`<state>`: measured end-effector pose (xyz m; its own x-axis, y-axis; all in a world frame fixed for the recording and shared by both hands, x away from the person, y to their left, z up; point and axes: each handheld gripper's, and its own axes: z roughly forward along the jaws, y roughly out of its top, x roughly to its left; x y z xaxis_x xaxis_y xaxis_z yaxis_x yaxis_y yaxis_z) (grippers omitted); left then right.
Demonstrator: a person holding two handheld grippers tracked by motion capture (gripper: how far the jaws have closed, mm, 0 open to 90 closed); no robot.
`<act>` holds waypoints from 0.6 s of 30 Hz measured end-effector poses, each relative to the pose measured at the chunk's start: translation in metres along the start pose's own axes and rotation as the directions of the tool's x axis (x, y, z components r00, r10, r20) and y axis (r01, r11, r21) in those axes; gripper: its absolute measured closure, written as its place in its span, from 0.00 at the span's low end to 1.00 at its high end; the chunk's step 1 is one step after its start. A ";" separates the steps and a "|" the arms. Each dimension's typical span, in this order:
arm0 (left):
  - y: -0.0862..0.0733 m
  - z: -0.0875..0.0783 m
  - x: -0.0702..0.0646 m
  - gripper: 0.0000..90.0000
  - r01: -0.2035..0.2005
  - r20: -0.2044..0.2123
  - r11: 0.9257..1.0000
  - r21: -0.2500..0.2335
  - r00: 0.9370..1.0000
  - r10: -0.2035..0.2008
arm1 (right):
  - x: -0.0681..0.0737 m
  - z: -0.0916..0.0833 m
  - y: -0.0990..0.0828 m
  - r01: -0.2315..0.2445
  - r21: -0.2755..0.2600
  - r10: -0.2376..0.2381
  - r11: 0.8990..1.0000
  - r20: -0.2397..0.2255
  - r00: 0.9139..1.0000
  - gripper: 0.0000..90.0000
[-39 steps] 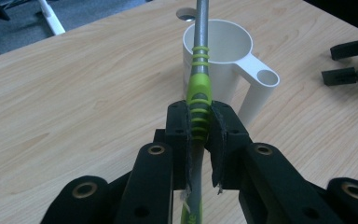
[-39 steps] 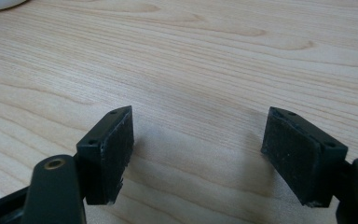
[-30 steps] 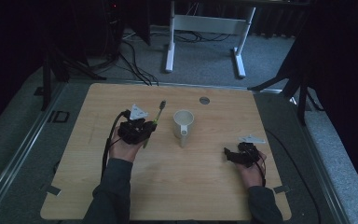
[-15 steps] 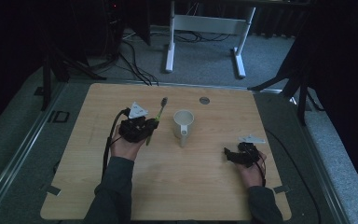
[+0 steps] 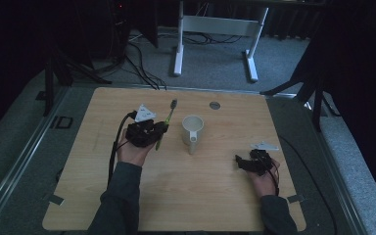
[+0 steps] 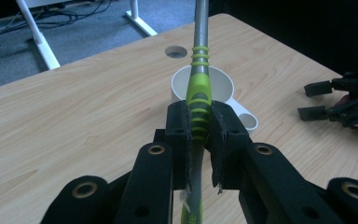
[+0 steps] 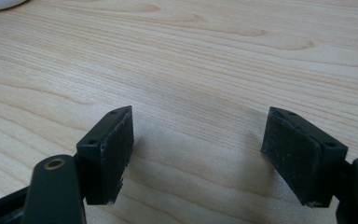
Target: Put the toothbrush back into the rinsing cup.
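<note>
The left gripper pinches a toothbrush just left of the mug; the mug's inside is too dim to read. The right gripper, spread, rests near right.

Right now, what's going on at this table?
A person at a wooden table has a claw in each hand. The left claw is shut on a green toothbrush, holding it beside a white mug. The right claw rests open over bare wood, off to the mug's right, holding nothing.
</note>
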<state>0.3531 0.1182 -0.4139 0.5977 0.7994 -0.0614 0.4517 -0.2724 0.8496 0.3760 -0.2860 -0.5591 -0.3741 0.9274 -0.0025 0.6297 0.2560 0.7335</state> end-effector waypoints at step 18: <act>0.004 0.002 -0.001 0.88 -0.002 0.027 0.999 -0.052 1.000 0.003 | 0.000 0.000 0.000 0.001 0.000 -0.001 1.000 -0.001 1.000 0.27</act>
<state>0.3551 0.1151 -0.4118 0.6170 0.7836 -0.0728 0.4153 -0.2456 0.8759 0.3764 -0.2857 -0.5590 -0.3756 0.9268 -0.0022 0.6295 0.2568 0.7333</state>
